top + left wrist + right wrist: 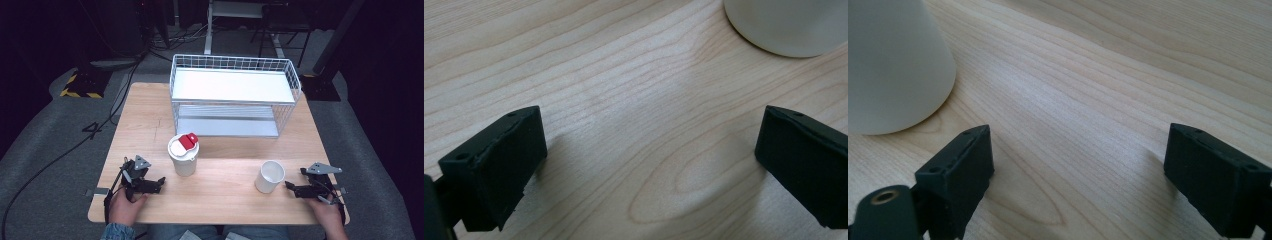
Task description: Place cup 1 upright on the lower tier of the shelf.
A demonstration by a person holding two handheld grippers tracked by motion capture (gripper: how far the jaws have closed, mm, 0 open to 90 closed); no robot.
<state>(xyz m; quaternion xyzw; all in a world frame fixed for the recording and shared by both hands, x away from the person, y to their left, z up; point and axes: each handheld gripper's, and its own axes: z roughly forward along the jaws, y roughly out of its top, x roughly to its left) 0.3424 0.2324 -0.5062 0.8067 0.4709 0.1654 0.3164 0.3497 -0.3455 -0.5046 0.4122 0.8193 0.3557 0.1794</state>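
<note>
On the wooden worktop (225, 195) a white wire basket rack (232, 95) stands at twelve o'clock, a lidded cup (184, 155) with a red tab sits near the centre, and an open white cup (270, 176) stands at about four o'clock, with bare wood between each cup and the nearest tool. The left gripper (159, 183) rests at seven o'clock and the right gripper (289, 186) at five o'clock, each in a hand. The left gripper view shows wide, empty jaws with the lidded cup's base (789, 25) at one o'clock, while the right gripper view shows its jaws equally wide and empty, the white cup's side (893, 65) at ten o'clock.

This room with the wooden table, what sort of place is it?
Probably a lab or studio set up for recording. A person holds a gripper in each hand at a small wooden table, cables trail over the grey floor, and equipment stands ring it in the dark.
</note>
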